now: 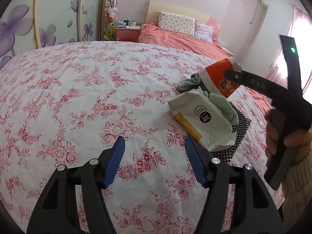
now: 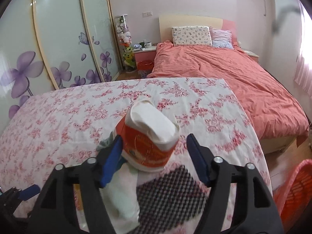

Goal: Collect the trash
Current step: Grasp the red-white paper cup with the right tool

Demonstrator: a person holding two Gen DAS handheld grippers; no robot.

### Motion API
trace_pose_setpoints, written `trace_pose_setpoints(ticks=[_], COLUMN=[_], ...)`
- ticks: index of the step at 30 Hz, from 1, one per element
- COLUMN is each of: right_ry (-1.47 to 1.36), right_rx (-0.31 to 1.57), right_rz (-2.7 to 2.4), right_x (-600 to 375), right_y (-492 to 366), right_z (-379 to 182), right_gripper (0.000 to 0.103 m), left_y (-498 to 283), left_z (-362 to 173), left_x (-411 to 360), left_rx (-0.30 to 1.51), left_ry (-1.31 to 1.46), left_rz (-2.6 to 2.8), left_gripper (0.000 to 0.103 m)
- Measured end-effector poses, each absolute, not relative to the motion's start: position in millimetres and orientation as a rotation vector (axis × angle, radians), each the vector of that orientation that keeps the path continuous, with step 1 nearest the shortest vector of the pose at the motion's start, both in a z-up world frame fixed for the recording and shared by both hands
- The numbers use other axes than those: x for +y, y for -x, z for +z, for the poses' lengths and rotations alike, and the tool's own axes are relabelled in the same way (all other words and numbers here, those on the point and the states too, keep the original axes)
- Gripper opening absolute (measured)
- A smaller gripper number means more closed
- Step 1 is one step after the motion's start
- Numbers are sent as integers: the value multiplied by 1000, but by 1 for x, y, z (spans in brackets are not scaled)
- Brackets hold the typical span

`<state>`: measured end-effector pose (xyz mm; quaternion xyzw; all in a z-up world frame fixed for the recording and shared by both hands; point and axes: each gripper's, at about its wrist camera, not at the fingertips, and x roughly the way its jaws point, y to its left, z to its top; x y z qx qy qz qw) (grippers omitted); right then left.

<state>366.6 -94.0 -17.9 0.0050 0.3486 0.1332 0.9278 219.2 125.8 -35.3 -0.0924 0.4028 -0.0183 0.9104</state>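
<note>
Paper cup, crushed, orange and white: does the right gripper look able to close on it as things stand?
Probably yes. The paper cup sits between the right gripper's open fingers, with the left pad at its side and nothing blocking the other.

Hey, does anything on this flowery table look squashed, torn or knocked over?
Yes. The red paper cup lies tipped with its mouth crushed flat, and the white wrapper beside it is torn open, green paper spilling out.

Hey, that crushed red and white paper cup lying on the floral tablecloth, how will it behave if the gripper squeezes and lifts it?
The crushed red and white paper cup already looks flattened at its mouth, so it will probably buckle further under the pads. It seems empty, so likely very light. Lying on its side between the right gripper's open jaws, it may roll or skid if only nudged.
</note>
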Motion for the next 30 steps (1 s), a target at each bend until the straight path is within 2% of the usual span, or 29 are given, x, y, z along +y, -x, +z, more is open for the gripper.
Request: trace_pose_setpoints(ticks=[10,15,17,30], right_ry=[9,-21,-29,-64], right_rx=[691,663,654,611], right_rz=[325,286,265,153], right_x=[-84,-94,-101,-148], right_y=[-384,-373,-369,-332], right_z=[-21,-14,-10,3], right_gripper=[67,62,58,58], left_y=[-226,-226,-224,-221], left_z=[-39,-38,-36,-35], left_x=[127,126,124,99], left_rx=[842,844,839,837], left_ry=[190,203,197,179], left_rz=[-24,-26,-28,-60], left_gripper=[63,63,63,63])
